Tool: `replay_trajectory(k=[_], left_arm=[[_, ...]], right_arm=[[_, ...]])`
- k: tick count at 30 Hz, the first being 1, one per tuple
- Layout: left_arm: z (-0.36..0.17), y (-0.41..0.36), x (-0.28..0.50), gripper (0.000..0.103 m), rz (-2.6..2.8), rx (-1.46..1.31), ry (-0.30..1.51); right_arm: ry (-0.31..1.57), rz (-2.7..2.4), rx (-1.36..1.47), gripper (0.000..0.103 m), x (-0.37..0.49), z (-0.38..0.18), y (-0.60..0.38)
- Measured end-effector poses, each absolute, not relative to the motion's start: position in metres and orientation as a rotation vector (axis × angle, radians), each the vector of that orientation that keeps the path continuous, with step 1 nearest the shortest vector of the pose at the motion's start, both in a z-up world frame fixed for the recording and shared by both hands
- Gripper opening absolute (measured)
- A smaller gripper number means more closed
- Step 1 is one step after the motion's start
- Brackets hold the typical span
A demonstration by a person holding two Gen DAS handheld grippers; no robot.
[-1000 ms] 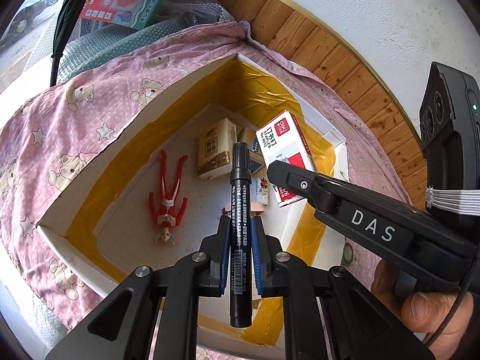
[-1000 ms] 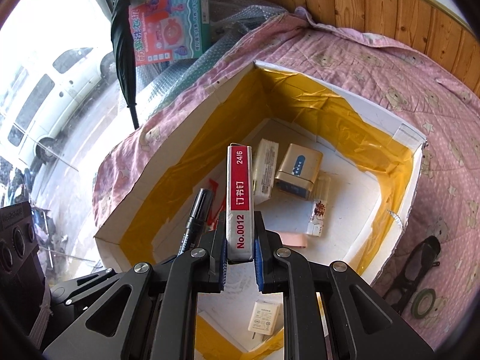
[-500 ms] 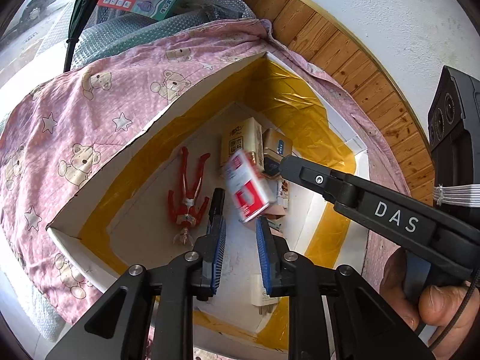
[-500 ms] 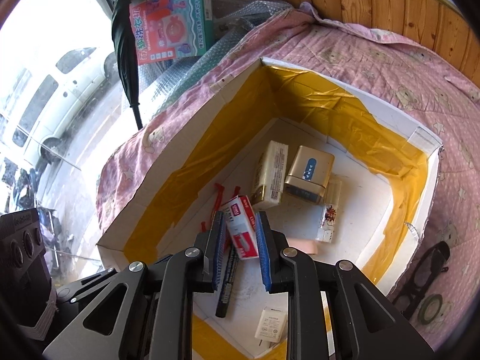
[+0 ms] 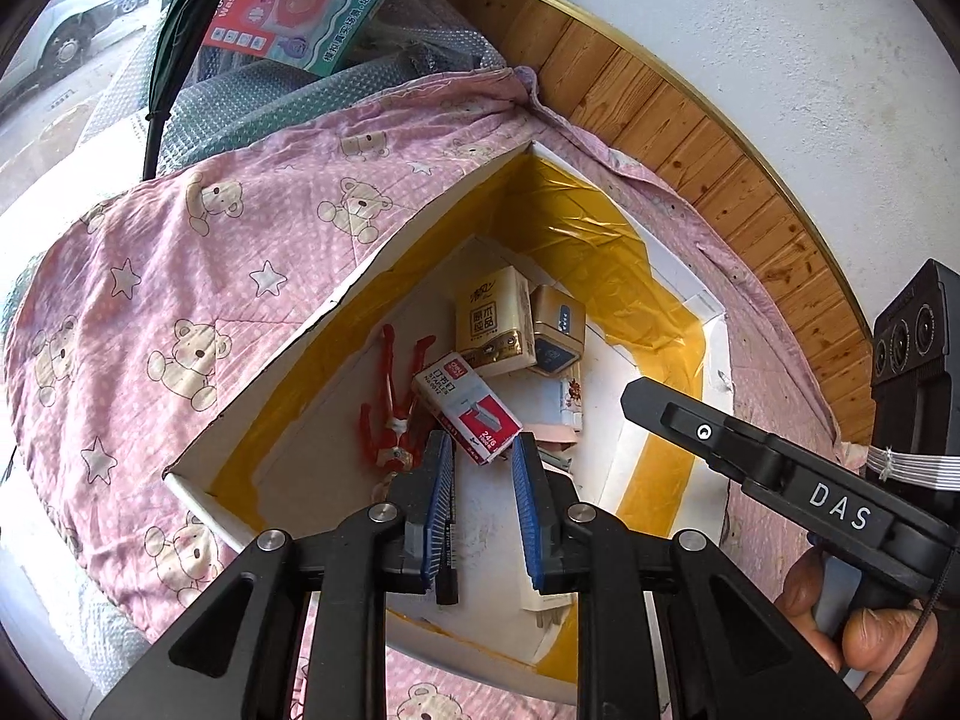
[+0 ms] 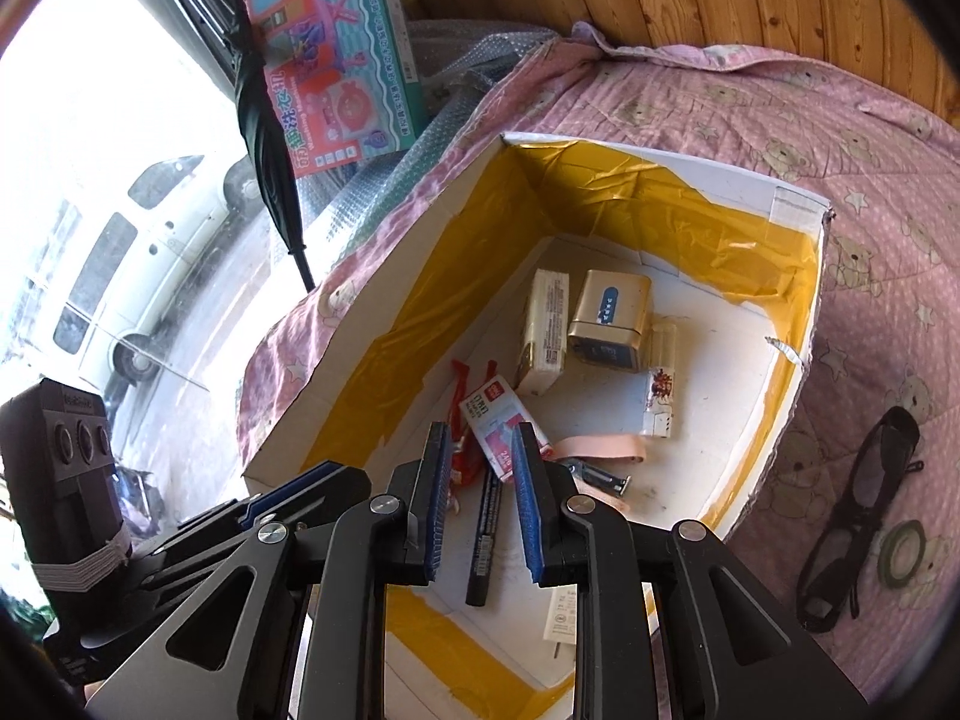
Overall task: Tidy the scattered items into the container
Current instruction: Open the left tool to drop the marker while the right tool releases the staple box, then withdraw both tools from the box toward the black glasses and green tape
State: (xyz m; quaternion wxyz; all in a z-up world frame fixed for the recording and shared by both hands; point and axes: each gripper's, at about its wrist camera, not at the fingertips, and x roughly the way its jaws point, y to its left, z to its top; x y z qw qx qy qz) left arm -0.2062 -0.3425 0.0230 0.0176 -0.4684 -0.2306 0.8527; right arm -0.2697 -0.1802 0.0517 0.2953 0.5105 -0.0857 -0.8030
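pink bear quilt [image 6: 750, 102] under white box [image 6: 384, 300] with staple box [image 6: 498, 420], marker [image 6: 486, 540]; both hand-held grippers [image 5: 480, 510] [image 6: 480, 510] spread, empty

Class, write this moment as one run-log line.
left gripper: open, empty | right gripper: open, empty | marker, staple box: in box | sunglasses, tape roll: on quilt

A bed with a pink teddy-bear quilt [image 6: 690, 114] carries a white box [image 6: 792, 204]; beside the box lie dark glasses [image 6: 852, 516] and a tape roll [image 6: 900, 546].
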Motion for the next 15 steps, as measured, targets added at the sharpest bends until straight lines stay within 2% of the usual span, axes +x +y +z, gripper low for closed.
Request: replay_trajectory(k=[15], left_arm=[[0.067, -0.287, -0.174, 0.023, 2.734, -1.268, -0.327]], right_arm=[[-0.481, -2.195, 1.179, 0.024, -0.204, 0.068, -0.121]])
